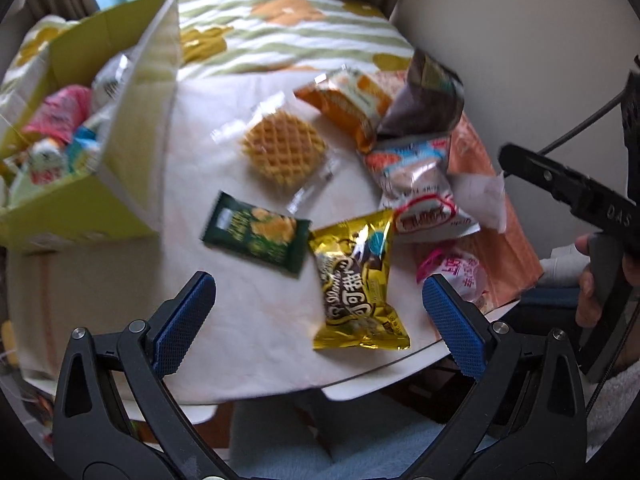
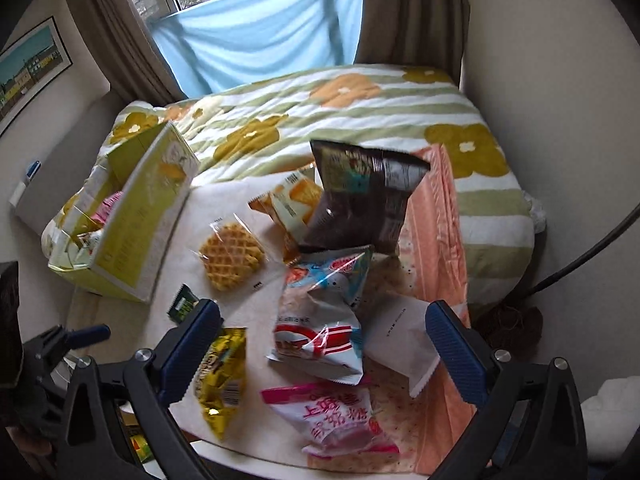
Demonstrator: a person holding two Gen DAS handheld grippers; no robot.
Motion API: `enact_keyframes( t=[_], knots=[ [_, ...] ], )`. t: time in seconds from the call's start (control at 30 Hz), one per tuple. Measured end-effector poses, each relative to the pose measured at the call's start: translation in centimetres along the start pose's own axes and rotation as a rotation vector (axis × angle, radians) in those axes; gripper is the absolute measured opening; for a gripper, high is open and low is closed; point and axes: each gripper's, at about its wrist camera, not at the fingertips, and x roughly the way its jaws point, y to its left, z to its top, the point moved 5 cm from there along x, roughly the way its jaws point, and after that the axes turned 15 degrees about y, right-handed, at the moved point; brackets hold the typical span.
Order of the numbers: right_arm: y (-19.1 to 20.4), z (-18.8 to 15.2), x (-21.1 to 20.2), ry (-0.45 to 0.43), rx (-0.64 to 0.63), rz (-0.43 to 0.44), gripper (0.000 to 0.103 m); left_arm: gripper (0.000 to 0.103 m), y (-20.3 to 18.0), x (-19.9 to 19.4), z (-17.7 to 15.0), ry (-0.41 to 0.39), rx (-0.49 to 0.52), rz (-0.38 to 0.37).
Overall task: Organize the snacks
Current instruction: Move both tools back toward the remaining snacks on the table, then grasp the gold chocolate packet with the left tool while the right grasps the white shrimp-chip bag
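Observation:
Snack packets lie scattered on a white table [image 1: 248, 340]: a wrapped waffle [image 1: 284, 150] [image 2: 232, 256], a dark green chip packet [image 1: 256, 236], a gold packet [image 1: 358, 284] [image 2: 220, 376], an orange packet [image 1: 348, 104] [image 2: 290, 200], a dark brown bag [image 1: 424, 100] [image 2: 360, 196], a red-and-white packet [image 1: 420, 196] [image 2: 320, 320] and a pink packet [image 2: 332, 416]. A yellow-green box [image 1: 120, 140] [image 2: 136, 216] at the left holds several snacks. My left gripper [image 1: 320, 320] hovers open above the gold packet. My right gripper [image 2: 324, 344] hangs open over the red-and-white packet. Both hold nothing.
A flower-patterned quilt [image 2: 360, 120] covers the bed behind the table. A peach cloth [image 2: 436, 240] lies along the table's right side, with a white packet [image 2: 404, 340] on it. Curtains and a blue sheet [image 2: 260, 28] hang at the window. A hand [image 1: 592, 280] holds the right gripper's handle.

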Motion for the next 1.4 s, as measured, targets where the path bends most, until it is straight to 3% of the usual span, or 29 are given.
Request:
enact_keyframes(
  t=[0.2, 0.4, 0.47, 0.63, 0.7, 0.73, 0.83, 1.3, 1.4],
  knots=[
    [-0.5, 0.3, 3.8, 0.025, 0.001, 0.015, 0.102, 0.102, -0.9, 4.7, 0.2, 0.029, 0.010, -0.032],
    [-0.1, 0.7, 6.9, 0.052, -0.020, 0.012, 0.102, 0.094, -1.4, 8.4, -0.3, 0.077, 0.005, -0.076],
    [0.2, 0.8, 7.6, 0.057, -0.033, 0.010, 0.102, 0.085, -1.4, 9.2, -0.3, 0.082, -0.003, -0.082],
    [0.4, 0.7, 8.8, 0.071, -0.055, -0.010, 0.102, 0.083, -1.3, 10.0, -0.3, 0.077, -0.016, -0.086],
    [0.4, 0.8, 9.0, 0.068, -0.066, -0.026, 0.102, 0.077, -1.5, 10.0, -0.2, 0.073, -0.005, -0.074],
    [0.5, 0.8, 9.2, 0.070, -0.074, -0.034, 0.102, 0.068, -1.6, 10.0, -0.1, 0.070, -0.003, -0.075],
    [0.6, 1.0, 9.7, 0.073, -0.083, -0.043, 0.102, 0.053, -1.8, 10.0, 0.1, 0.062, 0.007, -0.059],
    [0.7, 0.6, 11.1, 0.111, -0.100, -0.064, 0.102, 0.051, -0.7, 8.1, -0.2, 0.046, 0.004, -0.044],
    [0.9, 0.6, 11.5, 0.126, -0.116, -0.067, 0.089, 0.051, -0.8, 8.0, -0.4, 0.051, 0.001, -0.048]
  ],
)
